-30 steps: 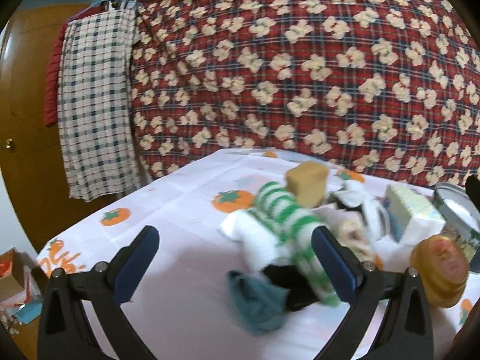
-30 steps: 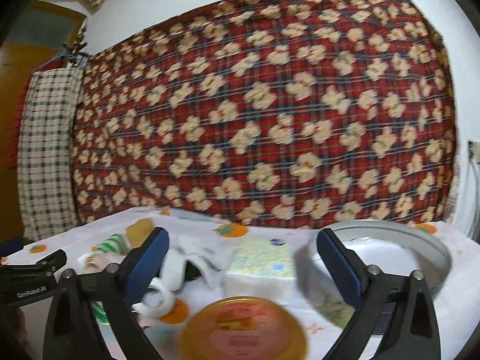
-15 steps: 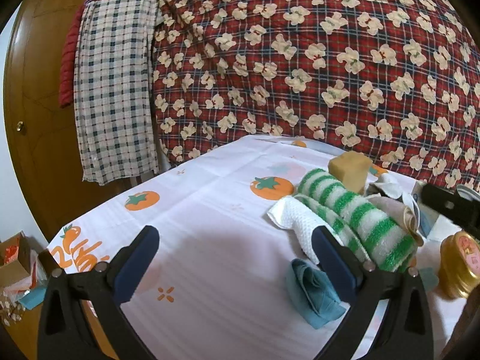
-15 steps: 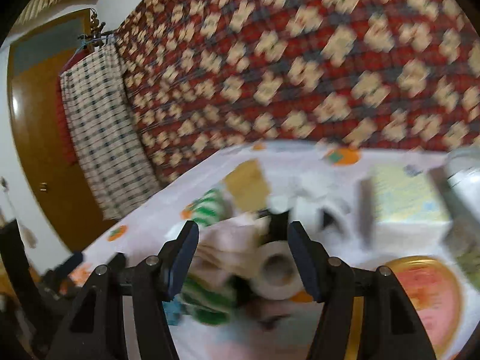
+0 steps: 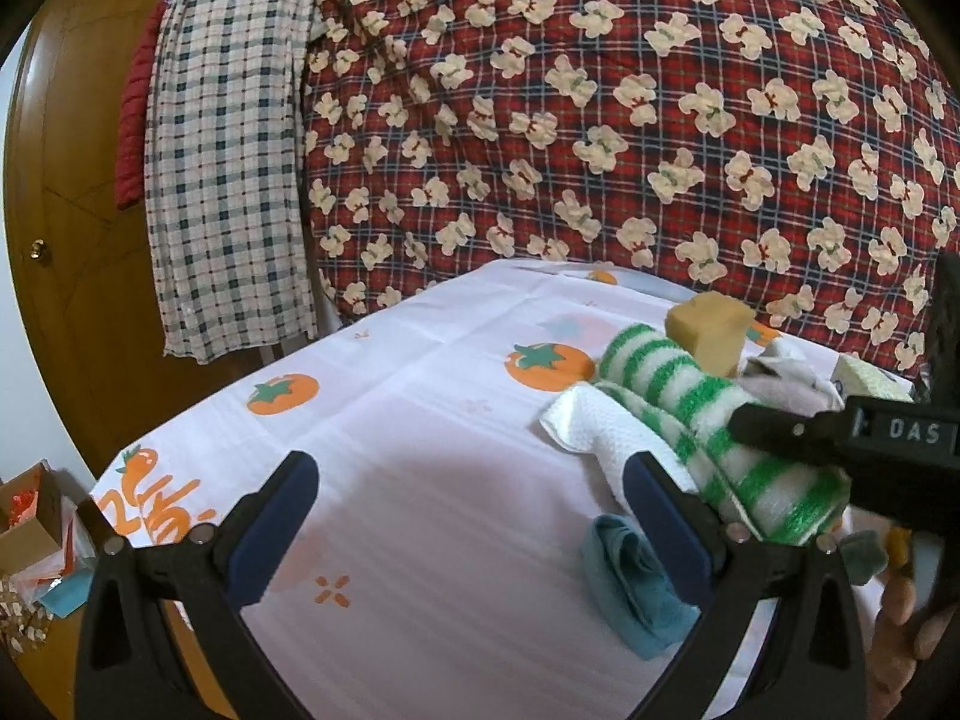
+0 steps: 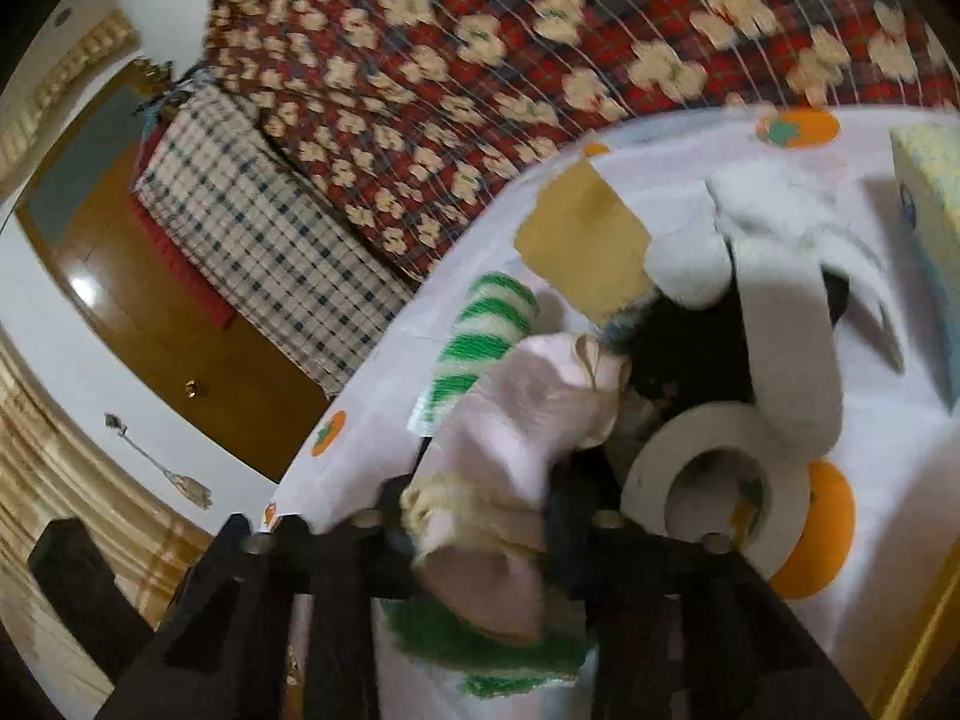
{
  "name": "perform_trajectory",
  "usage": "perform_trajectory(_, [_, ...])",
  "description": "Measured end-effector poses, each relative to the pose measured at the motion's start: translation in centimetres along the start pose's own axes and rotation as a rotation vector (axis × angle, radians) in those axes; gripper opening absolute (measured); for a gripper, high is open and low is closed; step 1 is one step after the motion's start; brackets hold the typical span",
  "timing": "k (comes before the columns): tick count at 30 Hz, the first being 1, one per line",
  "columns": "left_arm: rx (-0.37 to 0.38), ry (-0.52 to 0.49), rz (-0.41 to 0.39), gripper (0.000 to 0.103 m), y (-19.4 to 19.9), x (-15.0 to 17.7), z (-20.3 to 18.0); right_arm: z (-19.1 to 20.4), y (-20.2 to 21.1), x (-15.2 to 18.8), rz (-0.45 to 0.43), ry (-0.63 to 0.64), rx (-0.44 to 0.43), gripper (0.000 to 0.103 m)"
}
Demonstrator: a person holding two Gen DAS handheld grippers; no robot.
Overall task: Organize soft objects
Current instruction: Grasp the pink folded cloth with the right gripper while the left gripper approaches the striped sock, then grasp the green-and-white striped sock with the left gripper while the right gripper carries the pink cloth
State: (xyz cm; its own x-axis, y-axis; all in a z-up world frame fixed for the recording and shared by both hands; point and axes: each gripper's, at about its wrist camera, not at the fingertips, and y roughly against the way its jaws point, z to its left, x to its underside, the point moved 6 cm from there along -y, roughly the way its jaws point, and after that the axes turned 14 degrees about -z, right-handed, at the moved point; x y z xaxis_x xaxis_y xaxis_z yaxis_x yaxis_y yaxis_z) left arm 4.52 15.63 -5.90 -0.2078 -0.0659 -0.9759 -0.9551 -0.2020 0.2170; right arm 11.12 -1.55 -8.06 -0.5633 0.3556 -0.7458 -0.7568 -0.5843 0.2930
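A pile of soft things lies on the white tablecloth (image 5: 420,408): a green-and-white striped towel (image 5: 690,396), a white cloth (image 5: 600,426), a teal cloth (image 5: 636,576), a tan sponge block (image 5: 708,324) and a pale pink cloth (image 6: 516,420). My left gripper (image 5: 474,516) is open and empty over bare cloth, left of the pile. My right gripper (image 6: 480,522) is shut on the pale pink cloth, above the striped towel (image 6: 480,336); its body shows in the left wrist view (image 5: 840,438).
A tape roll (image 6: 714,474), white fabric (image 6: 786,312) and a yellow-green tissue pack (image 6: 930,192) lie right of the pile. A red flowered quilt (image 5: 600,120) hangs behind the table. A checked towel (image 5: 228,192) hangs at left by a wooden door (image 5: 66,240).
My right gripper has swung left and down into the pile and closed on the pale pink cloth. My left gripper has drawn back to the left, away from the pile.
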Motion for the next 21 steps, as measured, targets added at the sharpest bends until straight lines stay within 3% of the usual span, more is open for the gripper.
perform_trajectory(3, [0.024, -0.004, 0.009, 0.103, -0.1, 0.0, -0.7, 1.3, 1.5, -0.7, -0.053, 0.09, -0.014, 0.019])
perform_trajectory(8, [0.073, 0.019, 0.006, 0.103, 0.0, -0.6, -1.8, 2.8, 4.9, -2.2, -0.165, 0.194, -0.055, 0.018])
perform_trajectory(16, [0.176, 0.054, 0.029, 0.103, -0.7, -2.3, -5.9, 3.7, 10.0, -3.4, -0.355, 0.45, 0.078, 0.018])
perform_trajectory(19, [0.225, 0.086, 0.078, 0.103, -1.9, -2.4, -8.2, 3.3, 11.4, -4.0, -0.415, 0.5, 0.139, 0.018])
perform_trajectory(21, [0.238, 0.088, 0.13, 0.094, -3.4, -2.0, -9.8, 2.8, 11.9, -4.3, -0.425, 0.493, 0.152, 0.018])
